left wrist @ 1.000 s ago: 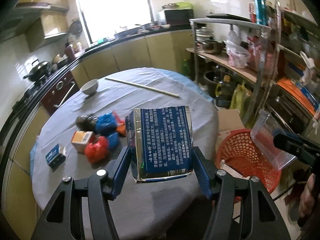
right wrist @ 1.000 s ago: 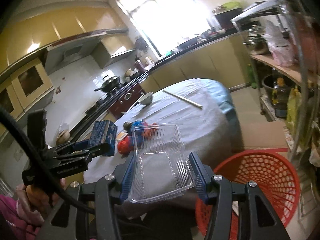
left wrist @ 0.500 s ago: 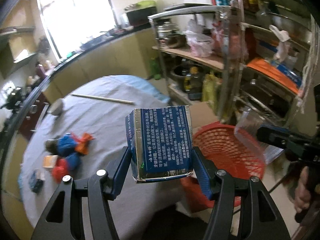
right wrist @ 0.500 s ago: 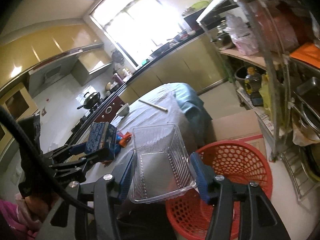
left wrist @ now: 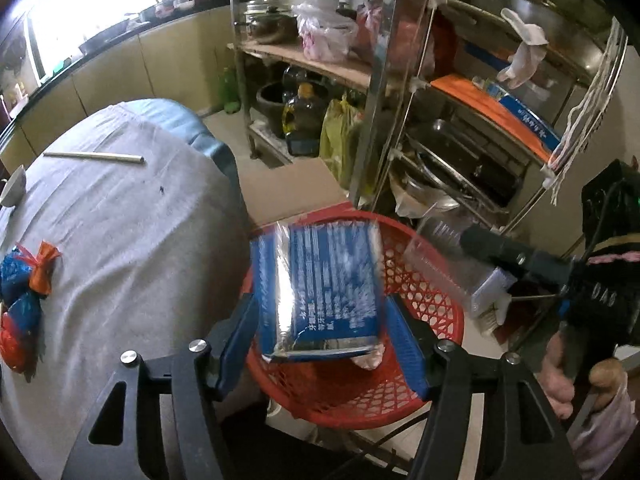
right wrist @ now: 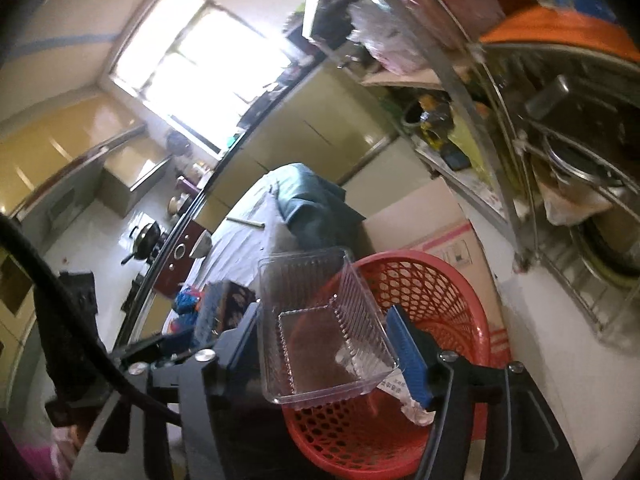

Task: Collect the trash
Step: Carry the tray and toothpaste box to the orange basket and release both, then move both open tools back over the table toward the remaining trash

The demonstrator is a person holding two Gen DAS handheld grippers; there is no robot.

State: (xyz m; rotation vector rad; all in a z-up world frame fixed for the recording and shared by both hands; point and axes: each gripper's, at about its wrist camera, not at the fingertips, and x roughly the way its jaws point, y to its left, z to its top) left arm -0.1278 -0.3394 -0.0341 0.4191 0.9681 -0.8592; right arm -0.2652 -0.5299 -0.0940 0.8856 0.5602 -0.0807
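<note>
My left gripper (left wrist: pixel 320 344) stands open over the red mesh basket (left wrist: pixel 440 308). The blue and silver box (left wrist: pixel 324 288) is blurred between its fingers and apart from both pads. My right gripper (right wrist: pixel 324 344) is also open above the same basket (right wrist: pixel 436 296). The clear plastic tray (right wrist: pixel 320 320) hangs between its fingers, with a gap to the right finger. In the left wrist view the tray (left wrist: pixel 444 268) shows at the basket's right rim. Red and blue wrappers (left wrist: pixel 24 292) lie on the grey table (left wrist: pixel 120 220).
A steel shelf rack (left wrist: pixel 400 92) full of pots, bottles and bags stands right behind the basket. Cardboard (left wrist: pixel 288 188) lies on the floor by it. A long stick (left wrist: pixel 94 156) and a bowl (left wrist: pixel 12 188) are on the far side of the table. Yellow cabinets line the wall.
Both grippers swung right, from the table to above the red basket. Both have opened, and the box and the tray have come loose from the pads.
</note>
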